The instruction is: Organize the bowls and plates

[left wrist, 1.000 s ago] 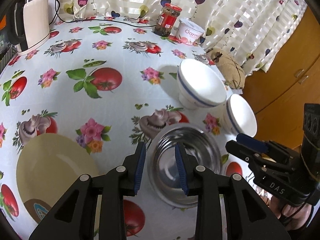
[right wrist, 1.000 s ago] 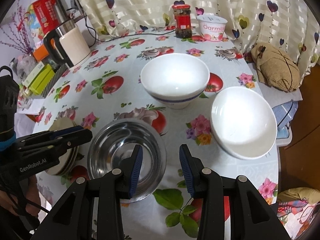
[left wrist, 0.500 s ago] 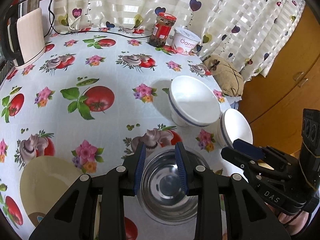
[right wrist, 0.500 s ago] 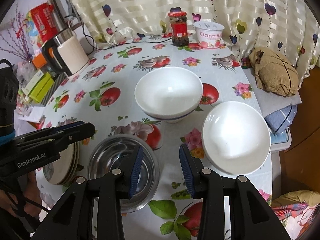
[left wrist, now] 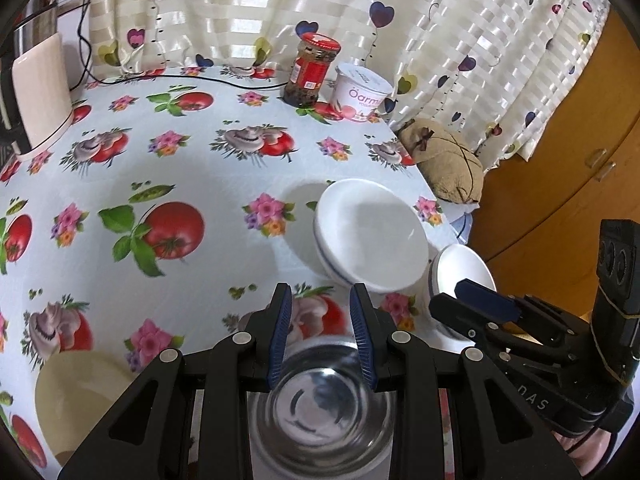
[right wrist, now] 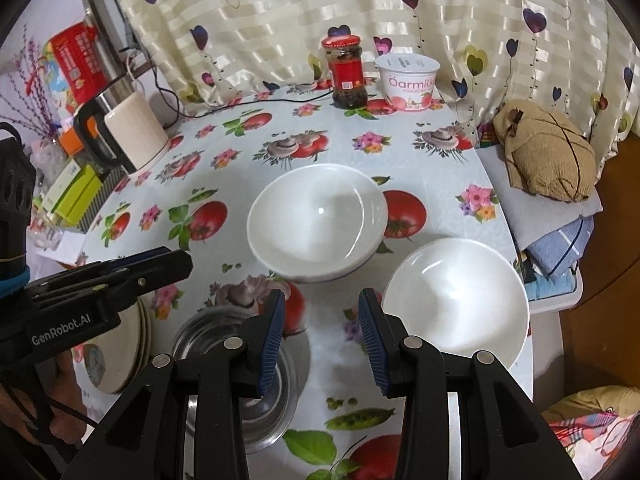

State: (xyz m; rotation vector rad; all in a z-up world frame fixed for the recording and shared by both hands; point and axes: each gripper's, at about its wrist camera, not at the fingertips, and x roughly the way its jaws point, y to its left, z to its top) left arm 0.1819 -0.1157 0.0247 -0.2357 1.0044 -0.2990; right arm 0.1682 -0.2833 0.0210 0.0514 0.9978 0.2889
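Observation:
A steel bowl sits on the flowered tablecloth near the front edge, below both grippers. A white bowl with a blue band stands mid-table. A second white bowl stands to its right at the table's edge. Cream plates are stacked at the front left. My left gripper is open and empty above the steel bowl. My right gripper is open and empty, between the steel bowl and the right white bowl.
A red-lidded jar and a yogurt tub stand at the back by the curtain. A kettle and boxes are at the left. A brown cloth bundle lies off the table's right side.
Both grippers have pulled back and risen from the table; the bowls now sit lower and smaller in view. The bowls and plates have not moved. Both grippers stay open.

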